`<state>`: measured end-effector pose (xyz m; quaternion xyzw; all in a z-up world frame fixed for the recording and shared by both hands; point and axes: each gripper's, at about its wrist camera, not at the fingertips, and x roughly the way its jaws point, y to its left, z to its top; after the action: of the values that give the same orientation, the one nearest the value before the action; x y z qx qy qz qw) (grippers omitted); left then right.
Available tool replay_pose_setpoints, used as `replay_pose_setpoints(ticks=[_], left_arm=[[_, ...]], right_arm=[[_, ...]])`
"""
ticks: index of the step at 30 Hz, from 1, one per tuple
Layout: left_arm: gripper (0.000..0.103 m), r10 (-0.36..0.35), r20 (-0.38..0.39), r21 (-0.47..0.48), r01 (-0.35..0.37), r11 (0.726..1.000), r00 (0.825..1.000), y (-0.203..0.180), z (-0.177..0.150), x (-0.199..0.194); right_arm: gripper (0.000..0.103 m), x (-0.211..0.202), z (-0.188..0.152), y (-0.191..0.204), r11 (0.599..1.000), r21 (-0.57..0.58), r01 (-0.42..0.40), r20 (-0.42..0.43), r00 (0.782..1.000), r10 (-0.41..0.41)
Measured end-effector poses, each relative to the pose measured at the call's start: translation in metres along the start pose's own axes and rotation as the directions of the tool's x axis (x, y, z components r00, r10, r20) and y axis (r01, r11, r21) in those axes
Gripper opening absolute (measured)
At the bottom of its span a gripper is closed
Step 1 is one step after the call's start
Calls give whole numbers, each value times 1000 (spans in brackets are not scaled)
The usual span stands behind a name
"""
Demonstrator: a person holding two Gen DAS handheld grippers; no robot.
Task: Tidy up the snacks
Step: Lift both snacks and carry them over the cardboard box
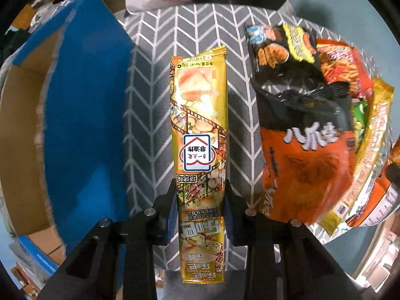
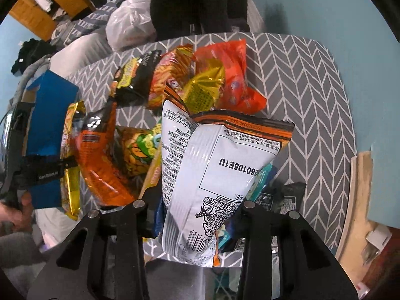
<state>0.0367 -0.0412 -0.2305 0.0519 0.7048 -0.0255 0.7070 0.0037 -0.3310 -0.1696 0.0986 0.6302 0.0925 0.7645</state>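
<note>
A long gold snack pack [image 1: 200,115] hangs lengthwise above the grey herringbone tablecloth [image 1: 160,37], and my left gripper [image 1: 200,195] is shut on its lower part. To its right lies a pile of snack bags: an orange one [image 1: 307,170], a black one [image 1: 295,92] and a red fries bag [image 1: 342,65]. In the right wrist view my right gripper [image 2: 195,215] is shut on a white-backed chip bag [image 2: 212,165] with orange trim, lifted in front of the same pile [image 2: 200,80]. The gold pack [image 2: 72,130] shows at the left edge.
An open blue cardboard box [image 1: 82,100] stands left of the gold pack, close beside it. A white plastic bag [image 2: 130,25] lies beyond the table's far edge. A person's hand [image 2: 15,215] is at the lower left. More packets [image 2: 282,200] lie under the white-backed bag.
</note>
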Motion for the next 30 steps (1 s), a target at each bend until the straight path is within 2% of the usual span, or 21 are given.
replay_pose_setpoints(ticks=[4,16,21,30], left_arm=[[32,-10,41,-7,10,1000,999,7,-7,-24],[32,-15,133,-34,19,999,991,34,-31,-98],[32,-12,169,-42,20,999,985,42,-36,-118],[32,12,219,-72,4,997,976,80,-42,-152]], right_arm=[[36,-11,2,5,1000,-22,-12,5,1000,12],[36,-44,17,53,992,-108,-71,16,997,73],[36,-54,28,86,981,-169,-99,19,994,104],[36,-53,48,146,950,-263,-170,6,984,178]])
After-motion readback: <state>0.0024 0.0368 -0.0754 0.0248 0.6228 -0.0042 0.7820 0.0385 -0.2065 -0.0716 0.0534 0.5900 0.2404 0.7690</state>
